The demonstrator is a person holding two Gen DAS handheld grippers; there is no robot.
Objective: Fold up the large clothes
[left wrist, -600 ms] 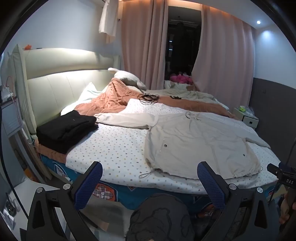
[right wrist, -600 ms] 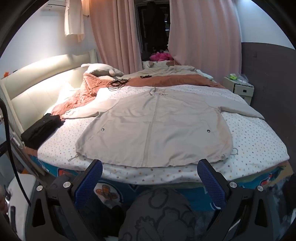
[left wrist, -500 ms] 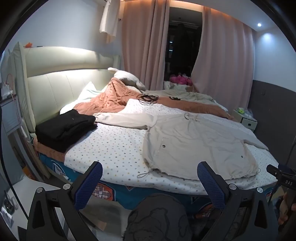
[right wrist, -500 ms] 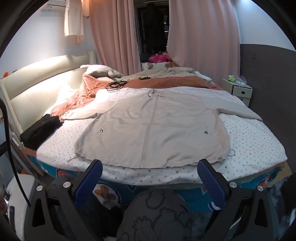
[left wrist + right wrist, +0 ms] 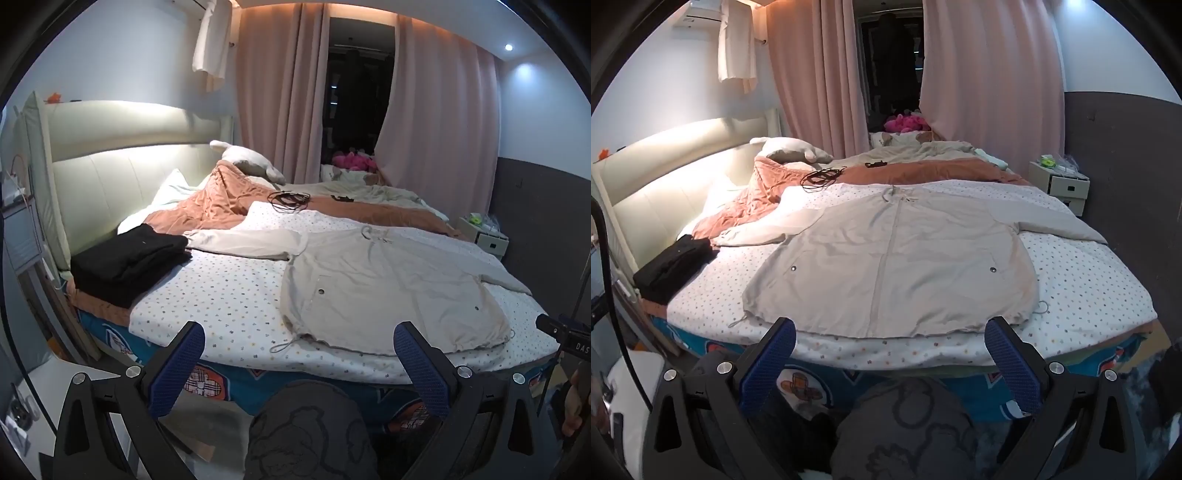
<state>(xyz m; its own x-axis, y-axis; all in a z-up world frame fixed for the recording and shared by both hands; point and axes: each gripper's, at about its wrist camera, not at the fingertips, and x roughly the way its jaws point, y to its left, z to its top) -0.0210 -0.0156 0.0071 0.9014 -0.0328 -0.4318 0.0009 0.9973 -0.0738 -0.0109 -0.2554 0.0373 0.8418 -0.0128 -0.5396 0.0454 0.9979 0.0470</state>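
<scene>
Though the fisheye rim cuts off the room's edges and the dark gap between the pink curtains (image 5: pixel 827 77) shows nothing clear, the beige jacket (image 5: pixel 897 258) lies flat, sleeves spread, on the dotted sheet (image 5: pixel 1089 280) of the bed. Left gripper (image 5: pixel 299 363) and right gripper (image 5: pixel 890 363) hang short of the near bed edge, jaws wide apart, empty. Folded black clothes (image 5: pixel 125 262) sit far left by the headboard (image 5: pixel 122 173); nightstand (image 5: pixel 1058 182) far right.

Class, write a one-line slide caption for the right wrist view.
Open right gripper faces a beige jacket spread flat on the dotted bed sheet, sleeves out, unfolded.
</scene>
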